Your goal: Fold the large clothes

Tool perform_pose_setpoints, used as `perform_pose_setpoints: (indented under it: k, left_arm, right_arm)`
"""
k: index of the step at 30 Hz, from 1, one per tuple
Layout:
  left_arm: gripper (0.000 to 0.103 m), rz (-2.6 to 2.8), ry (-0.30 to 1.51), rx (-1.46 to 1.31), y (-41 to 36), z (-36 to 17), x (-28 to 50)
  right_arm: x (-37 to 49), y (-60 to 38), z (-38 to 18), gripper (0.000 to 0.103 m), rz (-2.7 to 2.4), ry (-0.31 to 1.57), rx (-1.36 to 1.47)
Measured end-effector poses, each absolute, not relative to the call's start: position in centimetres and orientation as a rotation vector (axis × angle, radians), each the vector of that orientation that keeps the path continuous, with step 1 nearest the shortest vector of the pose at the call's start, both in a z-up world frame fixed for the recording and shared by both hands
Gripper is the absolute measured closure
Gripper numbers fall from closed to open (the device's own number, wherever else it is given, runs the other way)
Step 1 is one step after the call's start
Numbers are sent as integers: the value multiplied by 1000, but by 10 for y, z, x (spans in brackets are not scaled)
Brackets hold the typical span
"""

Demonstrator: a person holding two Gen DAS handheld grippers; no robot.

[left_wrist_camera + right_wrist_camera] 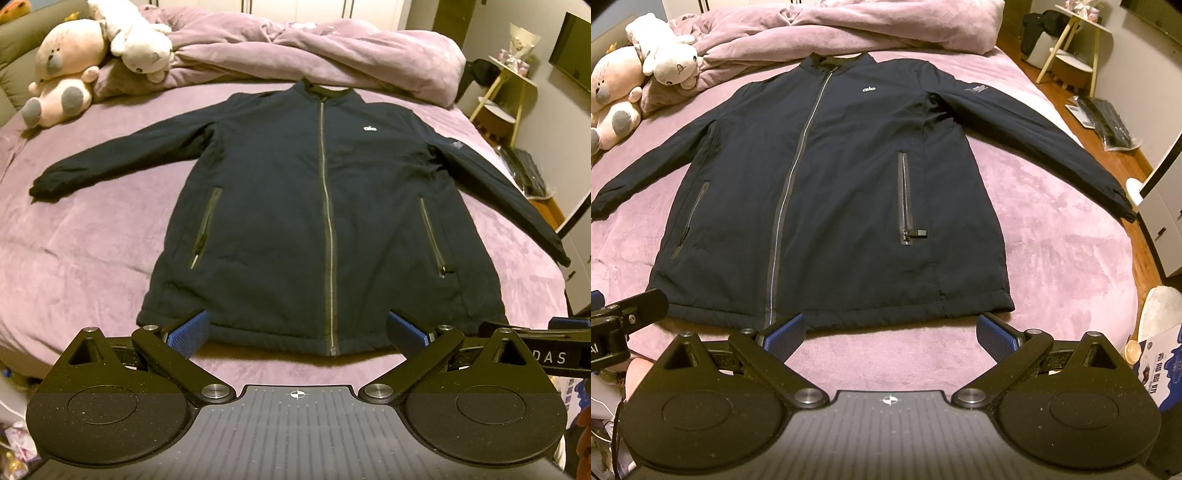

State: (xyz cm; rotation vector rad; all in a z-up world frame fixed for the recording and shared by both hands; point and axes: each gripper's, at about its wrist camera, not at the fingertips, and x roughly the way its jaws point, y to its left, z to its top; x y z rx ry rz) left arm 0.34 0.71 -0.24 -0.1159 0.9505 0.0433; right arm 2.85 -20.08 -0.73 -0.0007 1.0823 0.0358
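Note:
A dark navy zip jacket [295, 206] [827, 192] lies flat and face up on the purple bed sheet [92, 258] [1052, 240], zipped shut, collar at the far side, both sleeves spread outward. Its hem is nearest me. My left gripper [297, 334] hovers open just before the hem's middle, its blue pads [188, 334] holding nothing. My right gripper [890, 338] hangs open in front of the hem's right part, also holding nothing. The right sleeve's cuff [1124, 206] reaches the bed's right edge. Part of the other gripper shows at each view's side.
Two plush toys [70, 66] [624, 85] sit at the far left of the bed. A bunched purple duvet [314, 51] [849, 26] lies behind the collar. A small side table [506, 92] and a wooden floor with a keyboard [1108, 122] are to the right.

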Motion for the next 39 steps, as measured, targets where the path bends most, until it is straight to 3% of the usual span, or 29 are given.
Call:
perform_pose_setpoints:
  k: [39]
  left_arm:
    - [0, 63, 954, -156, 14, -6, 5]
  right_arm:
    - [33, -202, -13, 4, 53, 1113, 8]
